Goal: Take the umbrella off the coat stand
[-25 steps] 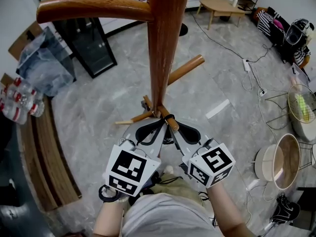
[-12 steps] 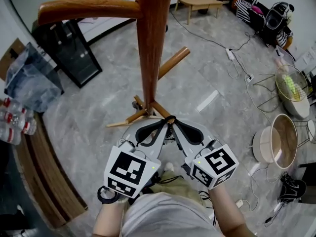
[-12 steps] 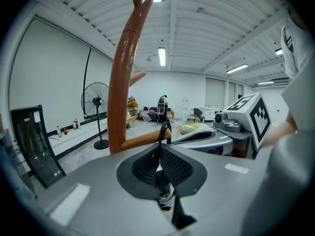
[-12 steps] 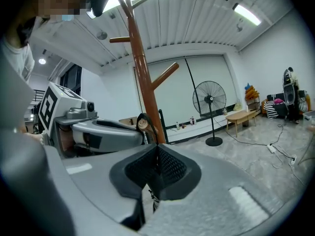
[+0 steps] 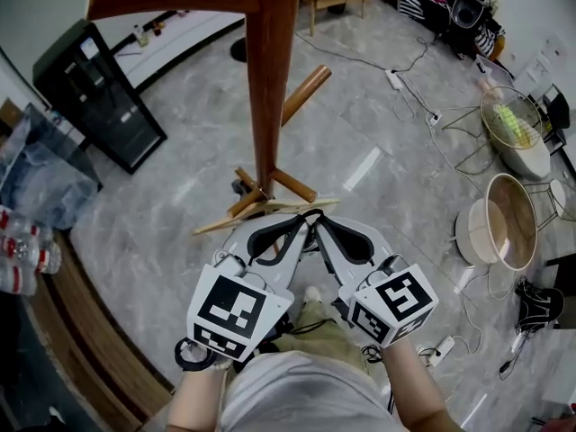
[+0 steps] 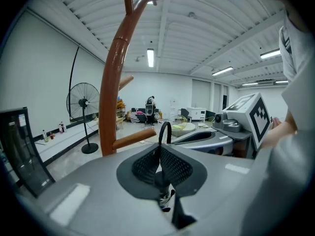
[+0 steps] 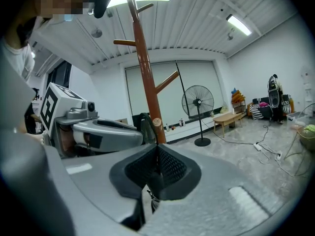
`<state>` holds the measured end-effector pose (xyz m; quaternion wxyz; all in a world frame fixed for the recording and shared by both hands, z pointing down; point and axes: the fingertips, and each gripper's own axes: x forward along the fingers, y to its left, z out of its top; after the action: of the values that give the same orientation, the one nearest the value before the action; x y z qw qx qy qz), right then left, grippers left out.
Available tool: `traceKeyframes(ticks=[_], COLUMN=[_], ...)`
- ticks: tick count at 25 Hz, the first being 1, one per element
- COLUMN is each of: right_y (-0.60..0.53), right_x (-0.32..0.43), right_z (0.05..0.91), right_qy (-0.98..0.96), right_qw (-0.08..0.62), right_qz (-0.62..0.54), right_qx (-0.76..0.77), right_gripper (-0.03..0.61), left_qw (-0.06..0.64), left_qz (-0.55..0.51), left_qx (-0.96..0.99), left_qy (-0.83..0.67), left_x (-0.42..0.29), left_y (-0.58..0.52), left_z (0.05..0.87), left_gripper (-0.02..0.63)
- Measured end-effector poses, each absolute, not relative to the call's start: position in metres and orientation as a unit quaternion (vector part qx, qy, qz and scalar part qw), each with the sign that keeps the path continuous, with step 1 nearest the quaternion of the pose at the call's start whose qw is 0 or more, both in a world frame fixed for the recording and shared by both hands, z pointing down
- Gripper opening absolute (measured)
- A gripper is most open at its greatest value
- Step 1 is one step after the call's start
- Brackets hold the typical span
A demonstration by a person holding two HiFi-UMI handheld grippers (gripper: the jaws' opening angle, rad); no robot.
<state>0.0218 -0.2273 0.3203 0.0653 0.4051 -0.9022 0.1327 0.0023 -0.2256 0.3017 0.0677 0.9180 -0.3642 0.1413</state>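
Observation:
The wooden coat stand (image 5: 268, 79) rises in front of me, with its pole also in the left gripper view (image 6: 110, 82) and the right gripper view (image 7: 145, 73). My two grippers lie side by side, tips together, just short of the stand's foot. The left gripper (image 5: 303, 224) is shut, and a thin black strap loop (image 6: 165, 132) sticks up out of its jaws. In the head view that loop (image 5: 310, 214) sits where both tips meet. The right gripper (image 5: 318, 224) is shut with nothing visible between its pads (image 7: 165, 163). The umbrella's body is not clearly in view.
A stand peg (image 5: 304, 90) slants out above the grippers, and a pale slat (image 5: 261, 212) lies at the foot. A black rack (image 5: 99, 93) and bagged bottles (image 5: 27, 241) stand at the left. Cables (image 5: 423, 115), wire baskets (image 5: 513, 124), a fan (image 7: 198, 104) and a low table (image 7: 229, 118) are further off.
Both grippers, tips still together on the loop, have drawn back from the stand's foot, which now shows beyond them. The head view has swung, so the room has shifted across the picture.

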Motion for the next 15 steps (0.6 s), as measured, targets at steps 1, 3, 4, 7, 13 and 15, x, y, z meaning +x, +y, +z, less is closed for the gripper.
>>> traceKeyframes(ticks=[1, 3, 4, 7, 13, 15], right_y=[-0.224, -0.219, -0.217, -0.208, -0.188, -0.18], right_x=[0.022, 0.023, 0.024, 0.024, 0.025, 0.028], right_z=[0.32, 0.32, 0.32, 0.322, 0.325, 0.326], right_qy=[-0.9, -0.894, -0.892, -0.883, -0.867, -0.862], right_qw=[0.064, 0.064, 0.066, 0.079, 0.091, 0.095], right_qz=[0.133, 0.132, 0.13, 0.121, 0.108, 0.106], right_qx=[0.411, 0.422, 0.428, 0.446, 0.478, 0.487], right_gripper=[0.005, 0.005, 0.005, 0.005, 0.005, 0.005], left_qw=[0.067, 0.065, 0.065, 0.064, 0.061, 0.06], left_qz=[0.142, 0.142, 0.143, 0.146, 0.149, 0.15], left_qx=[0.92, 0.924, 0.926, 0.931, 0.942, 0.945], left_qy=[-0.359, -0.349, -0.344, -0.327, -0.296, -0.285], left_x=[0.003, 0.003, 0.004, 0.005, 0.008, 0.012], left_y=[-0.223, -0.219, -0.217, -0.208, -0.193, -0.188], left_z=[0.301, 0.301, 0.301, 0.303, 0.306, 0.308], left_gripper=[0.018, 0.018, 0.018, 0.018, 0.018, 0.018])
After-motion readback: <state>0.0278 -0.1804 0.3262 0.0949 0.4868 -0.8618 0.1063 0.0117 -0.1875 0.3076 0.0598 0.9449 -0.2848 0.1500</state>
